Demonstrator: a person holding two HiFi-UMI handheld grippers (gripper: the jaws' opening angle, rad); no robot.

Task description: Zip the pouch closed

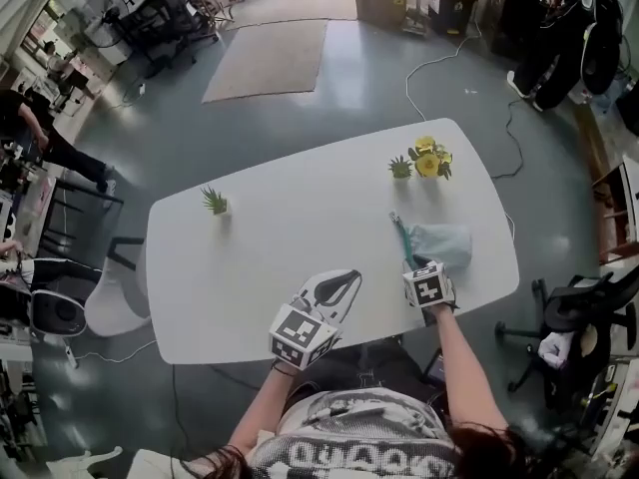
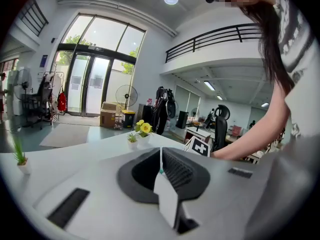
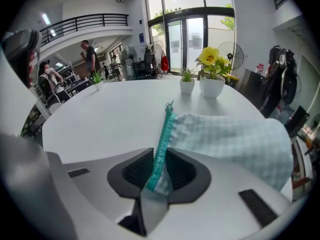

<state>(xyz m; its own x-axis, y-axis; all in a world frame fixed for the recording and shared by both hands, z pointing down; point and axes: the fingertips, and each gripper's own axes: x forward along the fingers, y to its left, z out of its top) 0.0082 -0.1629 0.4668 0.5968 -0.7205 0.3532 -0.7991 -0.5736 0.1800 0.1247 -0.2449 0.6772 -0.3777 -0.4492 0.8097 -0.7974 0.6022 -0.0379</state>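
Observation:
A pale teal checked pouch (image 1: 442, 239) lies on the white table (image 1: 270, 257) near its right end, with a teal zipper (image 1: 401, 236) along its left side. In the right gripper view the zipper (image 3: 164, 139) runs straight away from me to its metal pull (image 3: 170, 105) at the far end. My right gripper (image 3: 160, 176) has the pouch's near corner and zipper end pinched between its pads. In the head view this gripper (image 1: 417, 265) sits at the pouch's near edge. My left gripper (image 1: 349, 279) hovers to the left over bare table, shut and empty (image 2: 161, 164).
A pot of yellow flowers (image 1: 431, 158) and a small green plant (image 1: 400, 168) stand beyond the pouch. A grass-like plant (image 1: 215, 202) stands at the table's far left. An office chair (image 1: 574, 317) is off the table's right end. Cables lie on the floor.

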